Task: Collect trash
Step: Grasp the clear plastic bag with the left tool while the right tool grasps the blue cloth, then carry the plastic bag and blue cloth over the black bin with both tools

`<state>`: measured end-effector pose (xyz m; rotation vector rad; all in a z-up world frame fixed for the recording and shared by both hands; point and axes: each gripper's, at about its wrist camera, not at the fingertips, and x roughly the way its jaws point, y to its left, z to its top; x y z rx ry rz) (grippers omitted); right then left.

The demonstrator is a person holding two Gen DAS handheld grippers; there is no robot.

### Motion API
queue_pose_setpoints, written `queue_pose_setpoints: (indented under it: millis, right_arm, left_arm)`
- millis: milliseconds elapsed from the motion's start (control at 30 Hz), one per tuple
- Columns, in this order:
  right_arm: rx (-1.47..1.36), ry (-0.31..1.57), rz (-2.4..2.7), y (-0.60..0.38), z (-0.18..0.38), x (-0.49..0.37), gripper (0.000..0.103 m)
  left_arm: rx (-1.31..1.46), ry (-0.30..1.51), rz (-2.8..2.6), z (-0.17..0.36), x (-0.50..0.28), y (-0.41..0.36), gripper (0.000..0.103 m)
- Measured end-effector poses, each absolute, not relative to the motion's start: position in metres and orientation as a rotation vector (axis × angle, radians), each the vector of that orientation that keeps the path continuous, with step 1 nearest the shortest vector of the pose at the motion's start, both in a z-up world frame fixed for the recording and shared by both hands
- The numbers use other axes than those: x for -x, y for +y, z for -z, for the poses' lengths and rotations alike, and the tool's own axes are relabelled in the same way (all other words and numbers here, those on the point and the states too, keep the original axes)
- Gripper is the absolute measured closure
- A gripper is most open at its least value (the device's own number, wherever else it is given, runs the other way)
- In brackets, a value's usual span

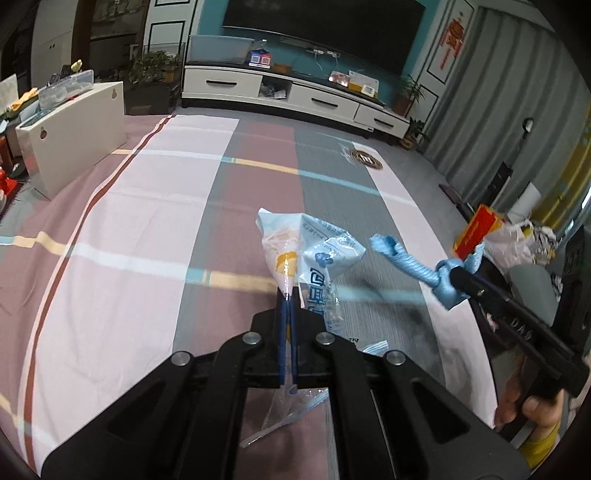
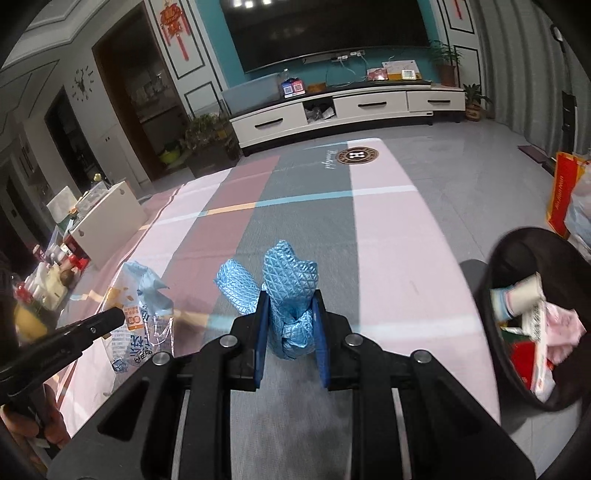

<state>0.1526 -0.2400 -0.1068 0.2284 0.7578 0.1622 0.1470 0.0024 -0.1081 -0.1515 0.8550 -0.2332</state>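
A: What has the left claw (image 1: 287,295) got?

B: Its two blue fingers (image 1: 282,321) are pressed together on a thin plastic wrapper (image 1: 314,251), pale blue and white with an orange patch and blue print. The wrapper sticks up past the fingertips, and a clear tail of it hangs down behind them. It is lifted off the striped cloth (image 1: 147,221) that covers the bench.

A: And the right claw (image 2: 291,325)?

B: Clamped on a knotted blue cloth (image 2: 290,295) with a quilted diamond pattern. The knot sits between the blue pads (image 2: 263,332), and two ends stick up above them. From the left camera the same cloth shows beside the wrapper, apart from it, held at the tip of the black claw.

A: Where is the bin?

B: A black bin (image 2: 495,280) stands at the right edge of the right camera's view, just off the bench's right side. Inside it lie a paper cup (image 2: 526,291), some pink stuff (image 2: 561,332) and printed wrappers.

A: Anything else nearby?

B: A red box (image 2: 563,192) stands beyond the bin. A white board (image 1: 85,129) stands on edge at the left side of the bench. At the far wall there is a low white cabinet (image 2: 332,110) under a dark television (image 2: 325,33). A hand (image 1: 532,406) grips the right claw's handle.
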Motion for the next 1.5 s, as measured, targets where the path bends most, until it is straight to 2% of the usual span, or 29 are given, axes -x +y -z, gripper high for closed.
queue_pose_setpoints:
  millis: [633, 1500]
  right_arm:
    - [-0.231, 0.705, -0.128, -0.265, 0.079, -0.078, 0.08]
    - [-0.309, 0.61, -0.039, -0.325, 0.063, -0.036, 0.08]
  left_arm:
    - [0.038, 0.78, 0.244, 0.068, -0.076, -0.023, 0.1]
    - [-0.115, 0.715, 0.385, 0.041, -0.064, -0.112, 0.1]
